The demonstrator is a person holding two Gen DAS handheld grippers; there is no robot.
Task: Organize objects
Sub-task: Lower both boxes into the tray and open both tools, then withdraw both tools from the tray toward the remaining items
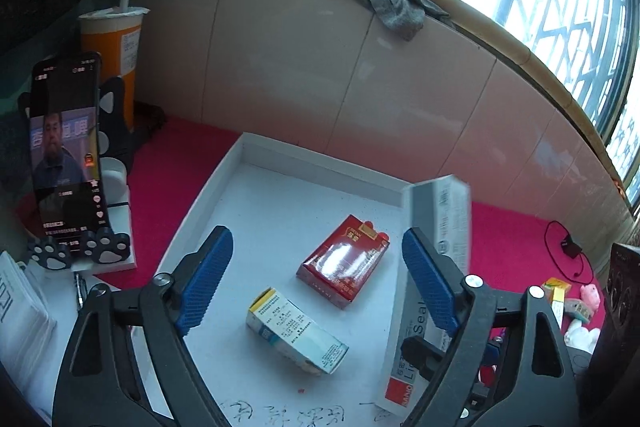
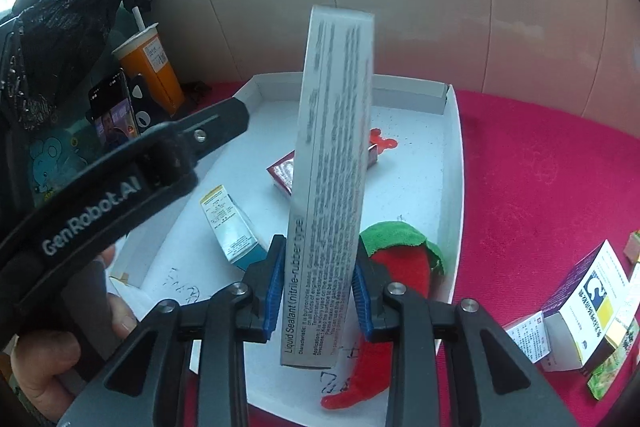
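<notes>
Three items are already lying in the tray (image 2: 454, 163): red pack (image 1: 344, 261), small box (image 1: 296, 335), plush chili (image 2: 396, 263); more boxes (image 2: 576, 319) are still waiting on the red cloth. Sealant box (image 2: 332, 163) is being held over the tray, clamped by the narrow right gripper (image 2: 316, 291). Left gripper (image 1: 316, 279) is being kept wide, empty.

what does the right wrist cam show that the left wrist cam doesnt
Right wrist only: a red plush chili with a green top in the white tray, and the right gripper clamping the long grey sealant box.
Left wrist only: the open left gripper, a black cable.
Both: red cigarette pack, orange drink cup, phone.
</notes>
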